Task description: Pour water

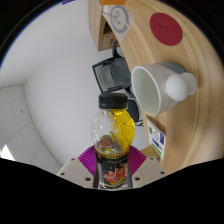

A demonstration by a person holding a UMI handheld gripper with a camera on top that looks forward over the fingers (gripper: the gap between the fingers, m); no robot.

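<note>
Gripper view: jaws of the gripper [112,163] pinch the clear plastic black-capped bottle [112,140] low; smooth, likely slippery, lightly squeezable; white mug [155,87] beyond.

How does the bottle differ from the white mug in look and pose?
The bottle is clear with a black cap, while the white mug is opaque. The bottle sits between the tool fingers; the mug stands beyond it on the wooden tray, untouched. Both are drink containers.
</note>
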